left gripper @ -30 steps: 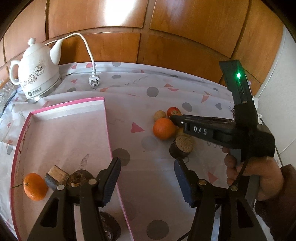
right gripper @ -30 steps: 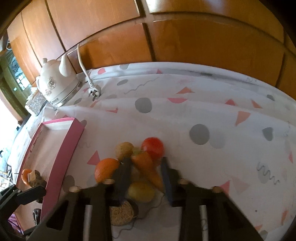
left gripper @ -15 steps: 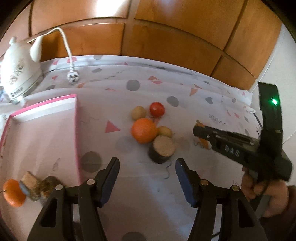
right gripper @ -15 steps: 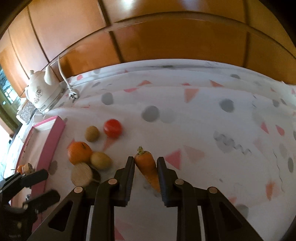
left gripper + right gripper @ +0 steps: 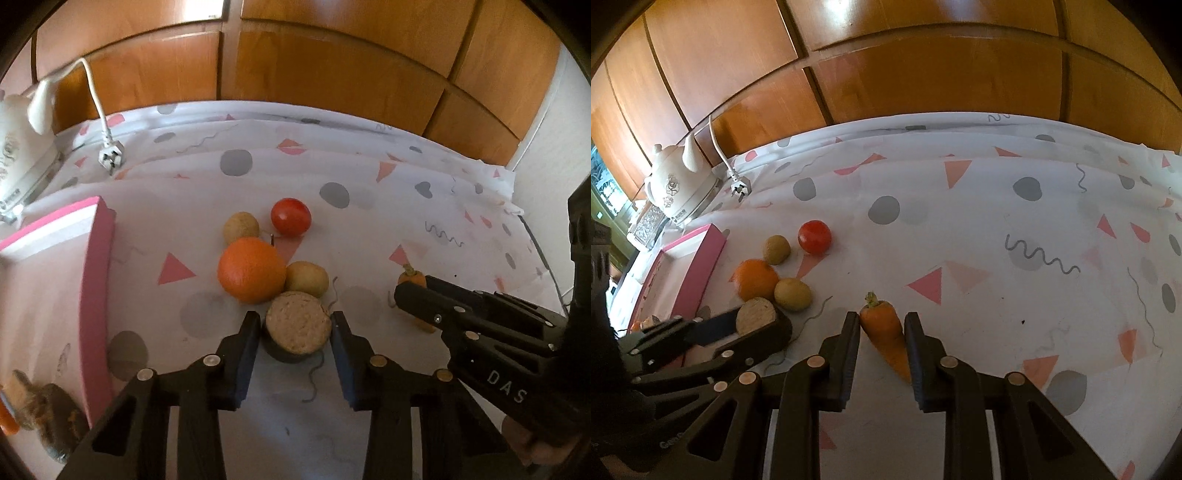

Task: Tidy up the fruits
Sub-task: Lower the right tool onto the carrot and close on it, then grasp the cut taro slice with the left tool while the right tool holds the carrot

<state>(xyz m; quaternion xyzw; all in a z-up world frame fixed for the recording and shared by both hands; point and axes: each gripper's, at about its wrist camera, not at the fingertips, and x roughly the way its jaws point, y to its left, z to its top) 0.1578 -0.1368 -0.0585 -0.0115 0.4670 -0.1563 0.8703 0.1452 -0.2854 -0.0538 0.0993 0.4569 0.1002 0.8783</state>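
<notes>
My left gripper is closing on a dark-skinned cut piece with a pale tan face, and its pads touch both sides. Just behind that piece lie an orange, two tan round fruits and a red tomato. To the right, my right gripper is shut on a carrot with its green stub pointing away, low over the cloth. The right wrist view shows the left gripper at the lower left.
A pink-rimmed tray lies to the left and holds dark pieces and something orange at its near end. A white kettle and a loose plug sit at the back left. Wooden panels back the table.
My left gripper moved right from over the tray to the fruit cluster and narrowed its jaws around the cut piece. My right gripper carried the carrot out of the cluster to the right.
</notes>
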